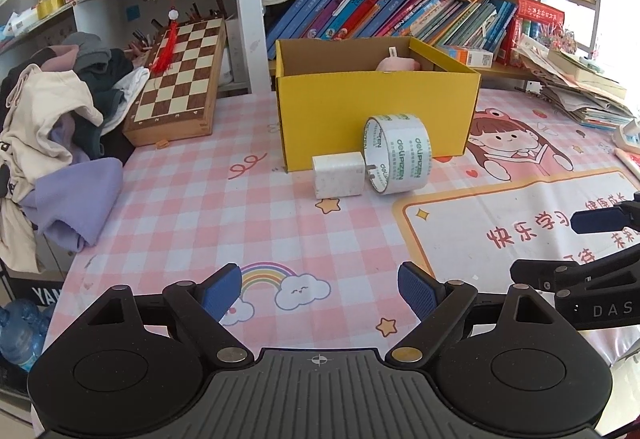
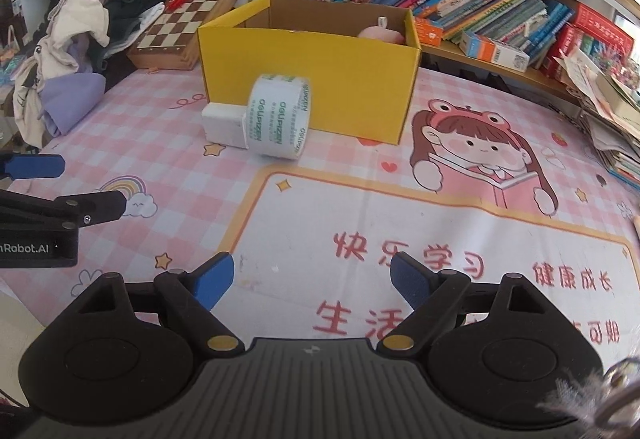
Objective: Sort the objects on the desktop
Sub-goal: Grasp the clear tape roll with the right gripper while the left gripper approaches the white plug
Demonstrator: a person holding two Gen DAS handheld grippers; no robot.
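i have both grippers hanging above the table [image 1: 224, 223], apart from the things. the left gripper [image 1: 318, 289] has its fingers spread wide with nothing between them; the right gripper [image 2: 312, 279] likewise stands wide and empty. the tape roll [image 1: 396, 159] stands on edge, touching the white charger [image 1: 338, 175], both just in front of the yellow box [image 1: 376, 119], which already holds a pink thing [image 1: 398, 63]. i judge the pick is not yet begun; next i should reach for the tape, straddling its rim.
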